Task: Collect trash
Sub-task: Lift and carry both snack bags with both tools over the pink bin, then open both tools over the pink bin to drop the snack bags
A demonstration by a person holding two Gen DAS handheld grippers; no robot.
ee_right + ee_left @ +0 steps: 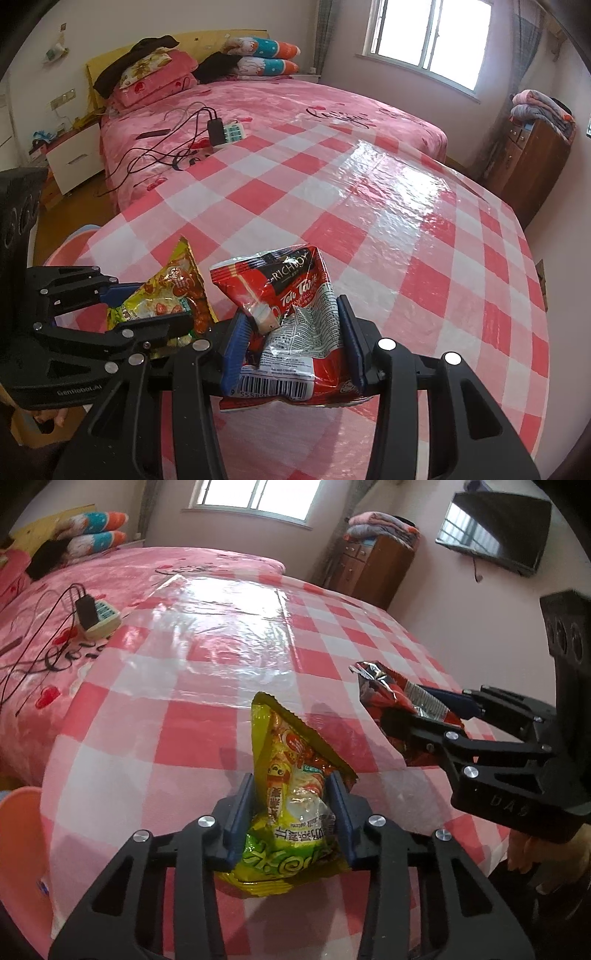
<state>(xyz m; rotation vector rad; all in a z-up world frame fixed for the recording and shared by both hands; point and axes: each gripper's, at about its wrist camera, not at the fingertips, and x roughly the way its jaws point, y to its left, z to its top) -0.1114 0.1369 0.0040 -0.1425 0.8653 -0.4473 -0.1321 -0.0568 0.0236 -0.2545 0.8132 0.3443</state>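
A yellow-green snack wrapper [291,812] stands crumpled between the blue pads of my left gripper [293,794], which is shut on it just above the checked table [207,709]. From the right wrist view the same yellow-green wrapper [173,291] sticks out of the left gripper [151,306] at the lower left. A red and silver drink-mix wrapper [288,295] is pinched in my right gripper [291,328], lifted a little off the table [406,221]. In the left wrist view this red wrapper [384,698] hangs from the right gripper [410,720] at the right.
The round table wears a glossy red-and-white checked cloth. Behind it lies a pink bed [295,99] with a power strip [231,131], a charger and cables. An orange chair [22,830] stands at the table's left edge. A wooden cabinet [532,155] is at the far right. A hand [528,853] holds the right gripper.
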